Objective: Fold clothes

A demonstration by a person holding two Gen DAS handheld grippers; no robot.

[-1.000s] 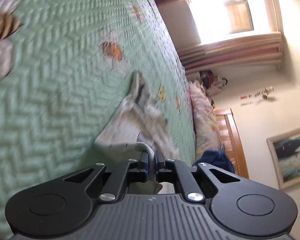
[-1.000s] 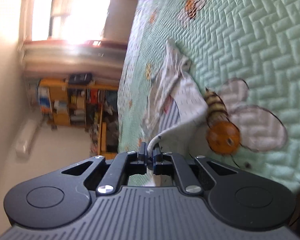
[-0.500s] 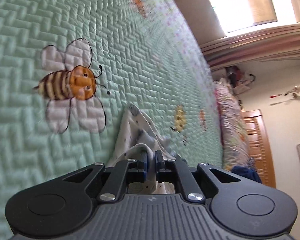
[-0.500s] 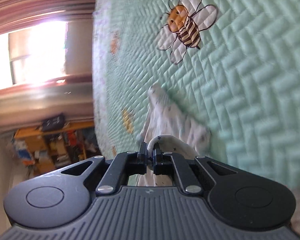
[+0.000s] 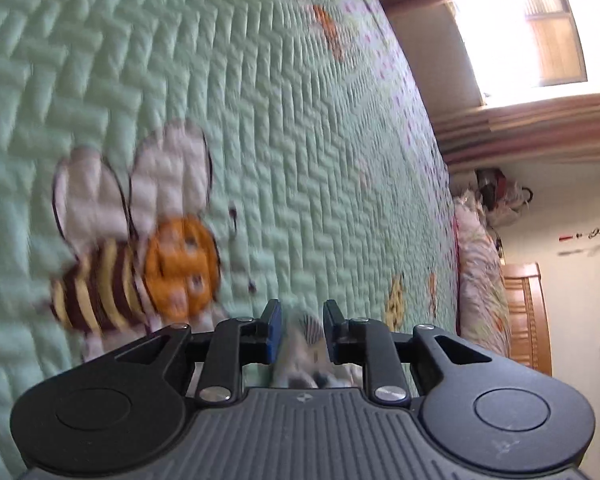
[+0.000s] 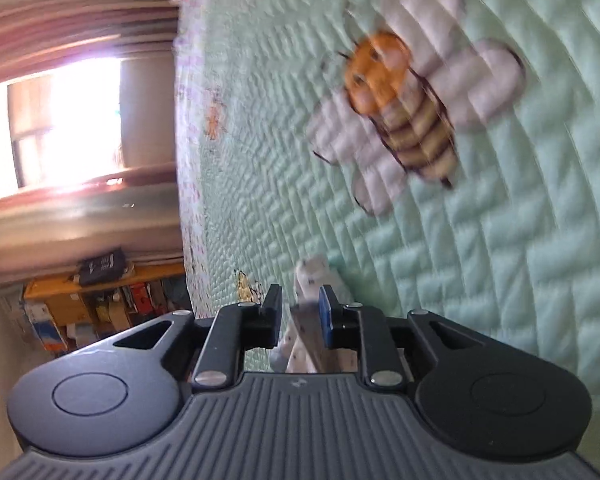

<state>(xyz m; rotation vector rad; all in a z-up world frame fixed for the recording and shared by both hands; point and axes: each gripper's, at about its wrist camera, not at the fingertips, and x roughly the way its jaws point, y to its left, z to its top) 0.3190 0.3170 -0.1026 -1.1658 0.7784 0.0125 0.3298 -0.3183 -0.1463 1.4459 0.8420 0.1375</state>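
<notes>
A white garment with small dark print [image 5: 306,344] lies bunched on the mint-green quilted bedspread [image 5: 300,120]. In the left wrist view it sits between the blue-padded fingers of my left gripper [image 5: 302,312], whose jaws are opening with gaps showing beside the cloth. In the right wrist view another part of the garment [image 6: 310,276] pokes up between the fingers of my right gripper [image 6: 300,300]. Its jaws are opening too, the cloth loose between them. Most of the garment is hidden under both gripper bodies.
A bee appliqué [image 5: 140,264] lies just left of the left gripper, and another bee [image 6: 404,120] lies beyond the right one. The bed edge runs along a bright window [image 5: 528,32]. A pillow [image 5: 480,280], a wooden headboard [image 5: 526,312] and cluttered shelves [image 6: 100,304] stand beyond.
Both grippers travelled across the bed dragging the garment, sinking close to the quilt. Their jaws, pinched on the cloth before, now stand apart with the fabric slack between them.
</notes>
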